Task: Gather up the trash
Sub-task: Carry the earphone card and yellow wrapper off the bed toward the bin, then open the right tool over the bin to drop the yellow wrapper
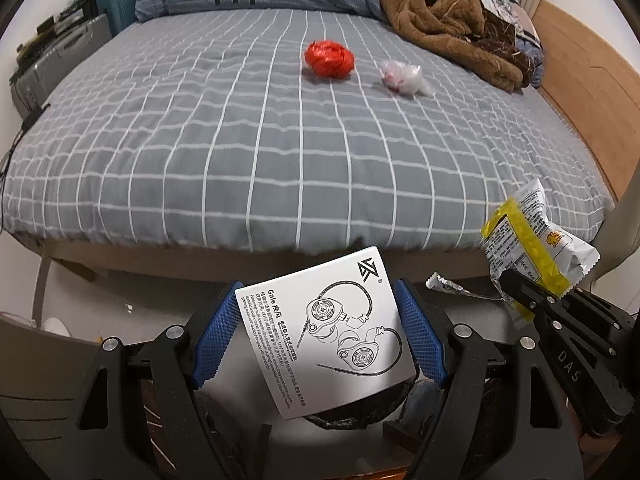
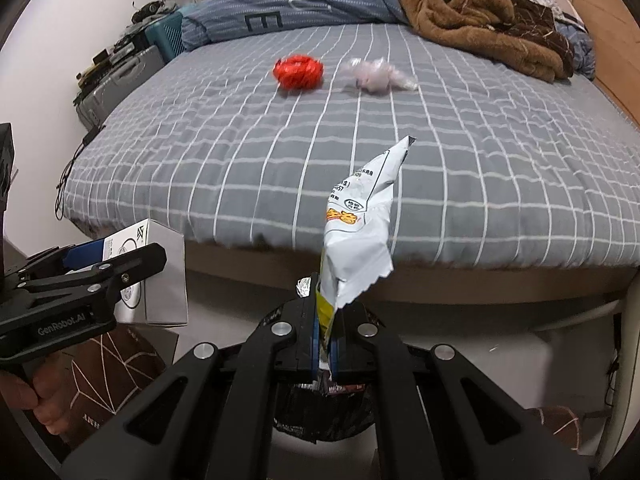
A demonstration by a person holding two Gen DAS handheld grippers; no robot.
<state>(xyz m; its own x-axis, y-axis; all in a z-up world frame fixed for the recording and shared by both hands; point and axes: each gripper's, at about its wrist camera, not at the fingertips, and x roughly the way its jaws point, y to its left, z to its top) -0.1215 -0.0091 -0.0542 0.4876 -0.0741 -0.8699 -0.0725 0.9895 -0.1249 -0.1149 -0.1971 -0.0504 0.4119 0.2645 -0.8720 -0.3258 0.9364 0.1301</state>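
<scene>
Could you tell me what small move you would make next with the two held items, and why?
Probably lower both a little further over the black-lined bin and then let go. The left gripper holds the white earphone box, the right gripper is shut on the snack wrapper, and the bin's dark liner shows directly beneath each. The red wad and clear plastic wad on the bed can wait.

Black-lined round trash bin [image 1: 352,420] mostly hidden behind the white square earphone box [image 1: 332,332] in left view, and behind closed black right gripper [image 2: 325,344] and white-yellow crinkled snack wrapper [image 2: 360,236] in right view. Crumpled red plastic ball [image 1: 329,58] and clear crumpled plastic wad [image 1: 402,75] blurred, contents unreadable. Hand [image 2: 38,396] on the left gripper cut off by frame edge.
</scene>
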